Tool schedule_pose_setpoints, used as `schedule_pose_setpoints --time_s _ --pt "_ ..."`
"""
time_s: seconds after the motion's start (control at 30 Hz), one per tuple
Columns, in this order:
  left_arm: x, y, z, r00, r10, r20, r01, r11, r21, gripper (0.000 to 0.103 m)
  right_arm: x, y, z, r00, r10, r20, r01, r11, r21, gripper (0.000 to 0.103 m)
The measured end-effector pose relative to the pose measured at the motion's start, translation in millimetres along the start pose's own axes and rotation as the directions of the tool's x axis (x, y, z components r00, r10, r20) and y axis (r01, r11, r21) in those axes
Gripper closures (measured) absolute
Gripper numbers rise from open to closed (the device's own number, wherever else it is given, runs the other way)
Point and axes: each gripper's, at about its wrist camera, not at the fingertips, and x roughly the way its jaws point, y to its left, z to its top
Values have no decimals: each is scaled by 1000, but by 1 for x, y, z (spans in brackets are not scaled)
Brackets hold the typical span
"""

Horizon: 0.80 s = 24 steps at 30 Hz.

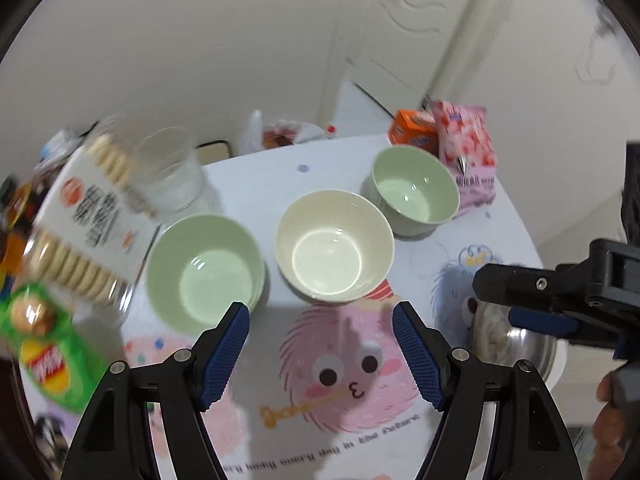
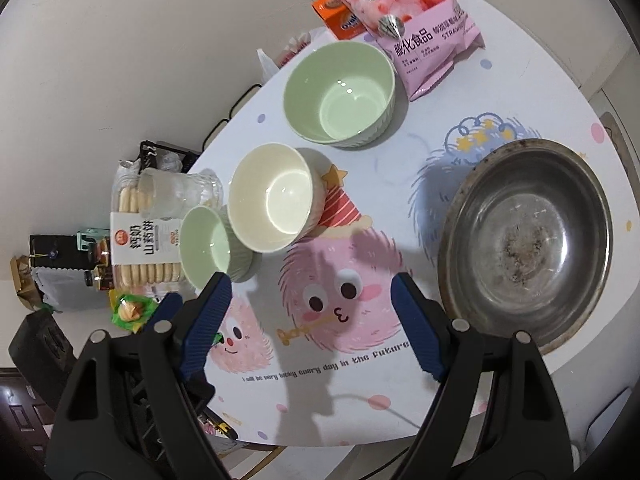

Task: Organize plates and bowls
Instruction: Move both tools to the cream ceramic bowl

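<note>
Three empty bowls stand on the cartoon-print table. In the left wrist view they form a row: a green bowl (image 1: pixel 204 272) on the left, a cream bowl (image 1: pixel 334 246) in the middle, and a second green bowl (image 1: pixel 414 196) farther back right. My left gripper (image 1: pixel 320 312) hovers open just short of the first two, holding nothing. A worn steel bowl (image 1: pixel 512 340) lies at the right under my right gripper (image 1: pixel 496 300). In the right wrist view my right gripper (image 2: pixel 312 284) is open over the tablecloth, with the steel bowl (image 2: pixel 524 240) to its right and the cream bowl (image 2: pixel 272 200) and green bowls (image 2: pixel 340 92) (image 2: pixel 208 248) beyond.
A biscuit pack (image 1: pixel 84 220), a clear glass (image 1: pixel 168 172) and a green chips can (image 1: pixel 52 360) crowd the table's left side. A pink snack bag (image 2: pixel 416 20) and an orange box (image 2: pixel 340 16) stand at the back. The table edge (image 2: pixel 580 356) curves close behind the steel bowl.
</note>
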Motion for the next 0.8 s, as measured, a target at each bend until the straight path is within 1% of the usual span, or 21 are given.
schedule_pose_setpoints --time_s 0.1,0.17,0.23,0.3,0.37,0.47,0.57,0.63,0.7,0.8 --pt "15 -5 10 1000 22 -18 -21 998 60 27 12 -8 12 1000 7 -29 -7 1000 11 21" --pt "23 -7 16 999 40 -22 -38 996 75 27 18 -11 20 999 7 -43 -7 1000 0 21" --pt "33 -6 21 999 35 -41 -31 997 76 27 28 -15 28 997 7 -81 -6 1000 11 21" --pt "42 -6 28 998 25 -50 -20 994 106 27 36 -19 37 995 31 -96 -28 999 27 21" --pt "52 -6 32 996 49 -71 -38 989 141 28 43 -19 43 994 32 -106 -28 999 38 21" --pt "66 -4 37 992 60 -110 -40 984 173 28 53 -16 50 991 47 -129 -42 998 43 21" --pt "73 -5 42 990 80 -115 -55 977 206 28 65 -16 57 989 45 -141 -38 998 51 22" --pt "79 -6 46 988 100 -118 -72 973 219 28 74 -16 61 987 41 -155 -31 998 63 26" --pt "86 -5 48 986 105 -131 -75 972 221 28 80 -15 64 986 34 -165 -23 998 63 28" --pt "98 -1 52 982 119 -145 -86 974 211 28 91 -9 68 984 26 -179 -17 999 48 29"
